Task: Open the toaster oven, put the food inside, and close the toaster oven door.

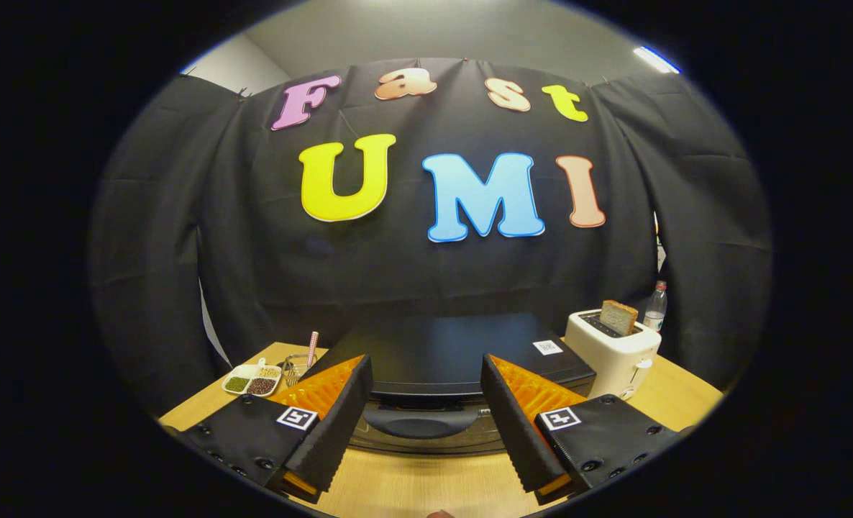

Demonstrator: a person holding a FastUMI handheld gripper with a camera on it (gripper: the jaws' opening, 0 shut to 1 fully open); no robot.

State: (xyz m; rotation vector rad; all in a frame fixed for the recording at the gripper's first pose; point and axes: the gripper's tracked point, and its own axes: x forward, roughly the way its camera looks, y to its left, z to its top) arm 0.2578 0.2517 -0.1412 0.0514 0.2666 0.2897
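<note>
Gripper view: the gripper (pixel 426 403) hangs with its fingers spread wide and holding nothing, low in the frame. Between and just beyond them sits the toaster oven (pixel 455 352), black, its door shut and its handle (pixel 421 423) lying across the gap at lower centre. The tabletop (pixel 426 482) shows bare wood beneath. To the right of the frame stands a white toaster (pixel 613 352) with a slice of bread (pixel 618 316) upright in its slot, likely the food; a bottle (pixel 655 306) stands behind it. At lower left, a divided dish (pixel 252 380) of seeds sits near a wire utensil (pixel 298 367).

The task looks barely begun. The risk I judge here: closing above or short of the handle would let the fingers slip off, or a hard tug could drag the whole oven forward rather than swing the door.
</note>
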